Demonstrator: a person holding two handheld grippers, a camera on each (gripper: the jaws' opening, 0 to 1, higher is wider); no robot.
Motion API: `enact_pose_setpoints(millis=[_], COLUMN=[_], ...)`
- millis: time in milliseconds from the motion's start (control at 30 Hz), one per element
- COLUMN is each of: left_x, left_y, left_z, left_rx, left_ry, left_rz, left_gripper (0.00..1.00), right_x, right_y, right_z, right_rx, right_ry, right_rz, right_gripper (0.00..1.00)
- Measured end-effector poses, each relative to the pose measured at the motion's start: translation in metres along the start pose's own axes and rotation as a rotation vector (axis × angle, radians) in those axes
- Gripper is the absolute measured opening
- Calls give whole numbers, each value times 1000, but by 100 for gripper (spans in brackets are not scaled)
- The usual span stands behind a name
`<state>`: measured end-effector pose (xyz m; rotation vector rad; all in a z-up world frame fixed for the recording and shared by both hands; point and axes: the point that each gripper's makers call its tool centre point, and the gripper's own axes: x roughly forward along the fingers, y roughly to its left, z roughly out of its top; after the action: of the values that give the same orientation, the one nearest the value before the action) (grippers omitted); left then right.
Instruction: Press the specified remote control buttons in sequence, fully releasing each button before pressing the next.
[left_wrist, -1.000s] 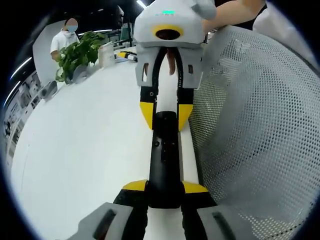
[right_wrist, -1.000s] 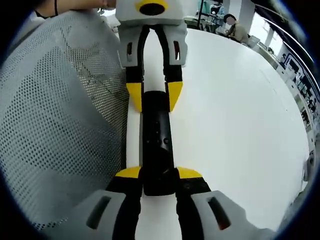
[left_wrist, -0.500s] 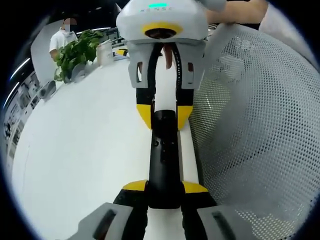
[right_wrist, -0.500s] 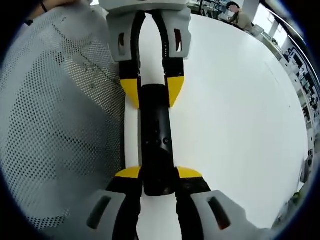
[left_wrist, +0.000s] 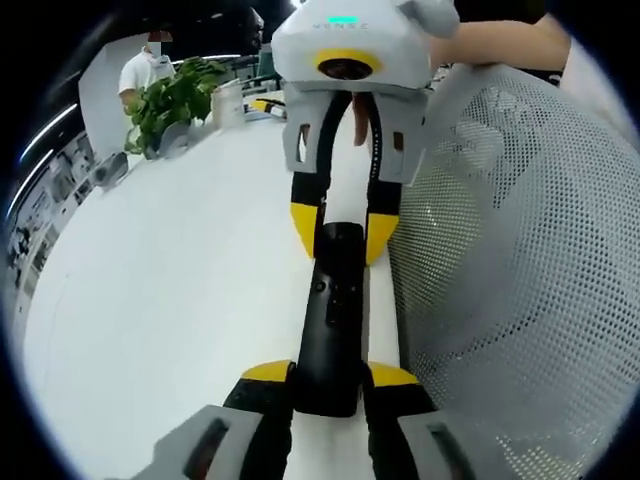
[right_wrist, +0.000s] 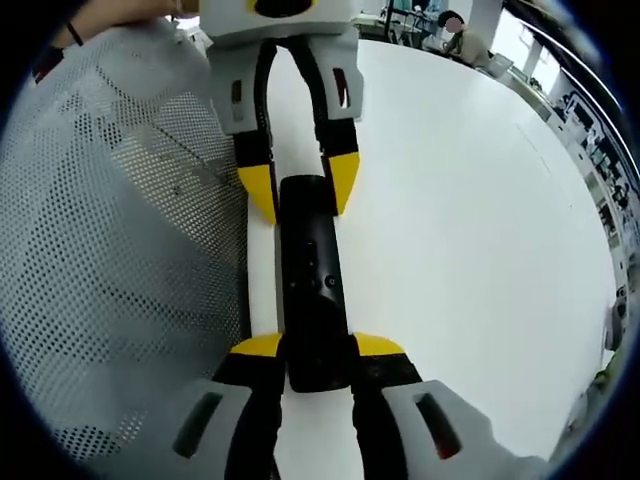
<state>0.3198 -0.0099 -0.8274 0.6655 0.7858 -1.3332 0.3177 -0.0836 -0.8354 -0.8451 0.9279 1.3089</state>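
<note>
Left gripper view: remote (left_wrist: 331, 320) at centre frame, pinched by left gripper (left_wrist: 330, 373) at bottom; right gripper (left_wrist: 343, 222) has drawn back slightly.

Right gripper view: same hold mirrored; no button pressed yet, judged.

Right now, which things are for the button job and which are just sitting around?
For the job:
remote control
left gripper
right gripper

Just around:
white mesh basket
white table
potted plant
</note>
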Motion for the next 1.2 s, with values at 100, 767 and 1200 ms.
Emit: enact_pose_setpoints(millis=[100, 767, 1200], left_x=[-9, -129, -220], left_y=[8, 53, 51], left_z=[9, 35, 30], left_rx=[-58, -365, -506], left_ry=[-57, -343, -583], left_rz=[44, 510, 922], left_gripper=[39, 100, 100], right_x=[0, 0, 0], right_y=[0, -1, -1], right_z=[0, 1, 1], right_rx=[9, 26, 39], right_ry=[-6, -9, -6], right_rz=[-3, -9, -15], right_gripper=[24, 25, 25])
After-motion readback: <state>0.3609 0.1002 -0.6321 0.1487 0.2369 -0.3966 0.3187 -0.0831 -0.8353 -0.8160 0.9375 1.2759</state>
